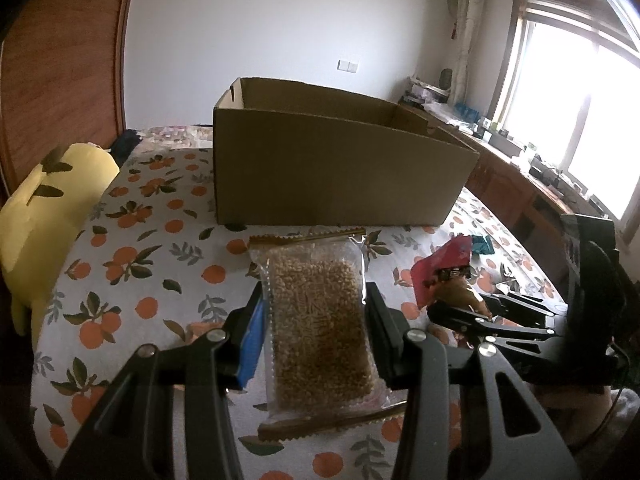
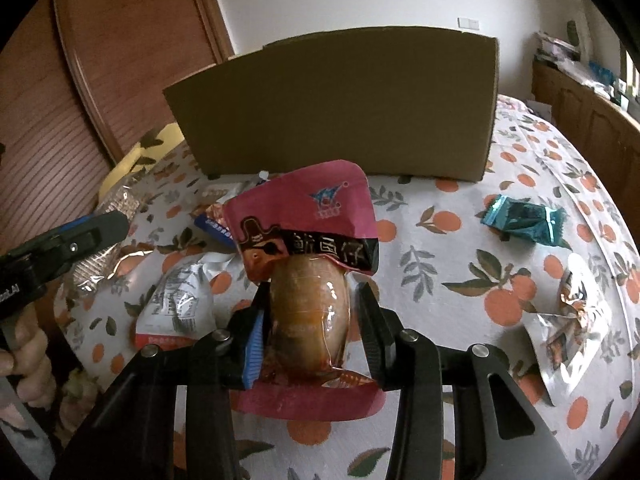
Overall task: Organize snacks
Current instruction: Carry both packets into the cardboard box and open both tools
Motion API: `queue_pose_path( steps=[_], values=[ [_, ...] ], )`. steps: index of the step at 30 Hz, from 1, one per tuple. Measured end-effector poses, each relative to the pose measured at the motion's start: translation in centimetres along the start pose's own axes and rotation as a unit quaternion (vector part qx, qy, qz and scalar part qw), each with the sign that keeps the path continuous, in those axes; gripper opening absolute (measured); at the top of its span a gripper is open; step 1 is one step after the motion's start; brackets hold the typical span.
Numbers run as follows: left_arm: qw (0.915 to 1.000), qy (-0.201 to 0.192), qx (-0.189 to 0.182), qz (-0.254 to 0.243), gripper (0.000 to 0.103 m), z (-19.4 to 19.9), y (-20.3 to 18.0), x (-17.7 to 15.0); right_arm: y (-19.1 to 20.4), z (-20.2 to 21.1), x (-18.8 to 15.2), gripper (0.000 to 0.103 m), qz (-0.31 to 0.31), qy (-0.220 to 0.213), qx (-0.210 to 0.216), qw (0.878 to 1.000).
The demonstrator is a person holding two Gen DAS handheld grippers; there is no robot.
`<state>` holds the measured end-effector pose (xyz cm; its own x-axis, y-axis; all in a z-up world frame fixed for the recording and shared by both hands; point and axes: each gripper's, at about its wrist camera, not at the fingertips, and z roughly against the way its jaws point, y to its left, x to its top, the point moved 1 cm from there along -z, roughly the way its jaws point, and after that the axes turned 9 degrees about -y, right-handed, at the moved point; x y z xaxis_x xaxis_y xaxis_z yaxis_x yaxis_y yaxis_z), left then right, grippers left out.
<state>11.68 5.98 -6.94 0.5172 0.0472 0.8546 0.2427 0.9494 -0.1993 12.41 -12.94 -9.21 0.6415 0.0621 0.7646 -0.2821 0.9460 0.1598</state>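
An open cardboard box (image 1: 336,168) stands on the orange-print cloth (image 1: 132,240), straight ahead in both views (image 2: 340,108). My left gripper (image 1: 314,308) is shut on a clear-wrapped grain bar (image 1: 316,320) and holds it above the cloth in front of the box. My right gripper (image 2: 310,304) is shut on a pink pouch with a brown snack inside (image 2: 308,272). The right gripper and its pouch also show in the left wrist view (image 1: 452,280), to the right of the bar.
Loose snacks lie on the cloth: a teal packet (image 2: 520,220), a silver packet (image 2: 572,320) at the right, a white packet (image 2: 176,308) and a blue-edged packet (image 2: 216,228) at the left. A yellow plush (image 1: 44,208) lies at the left edge.
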Motion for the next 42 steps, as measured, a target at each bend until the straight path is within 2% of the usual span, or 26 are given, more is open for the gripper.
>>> queue_pose_path(
  steps=[11,23,33,42],
  values=[
    [0.9997,-0.016,-0.011,-0.017,0.045,1.4,-1.6,1.4,-0.6,2.8,0.7,0.041,0.014,-0.033,-0.011,0.999],
    [0.9985,-0.051,-0.007,-0.019,0.045,0.5,-1.7,5.7,-1.3,4.4,4.6,0.041,0.041,-0.064,-0.001,0.997],
    [0.9975,-0.050,-0.006,-0.050,0.045,-0.8,-1.2,9.3,-2.4,4.7,7.1,0.042,0.062,-0.087,-0.003,0.994],
    [0.9963,-0.043,-0.012,-0.074,0.045,-3.3,-1.5,11.1,-2.4,3.6,10.6,0.042,0.092,-0.102,0.005,0.991]
  ],
)
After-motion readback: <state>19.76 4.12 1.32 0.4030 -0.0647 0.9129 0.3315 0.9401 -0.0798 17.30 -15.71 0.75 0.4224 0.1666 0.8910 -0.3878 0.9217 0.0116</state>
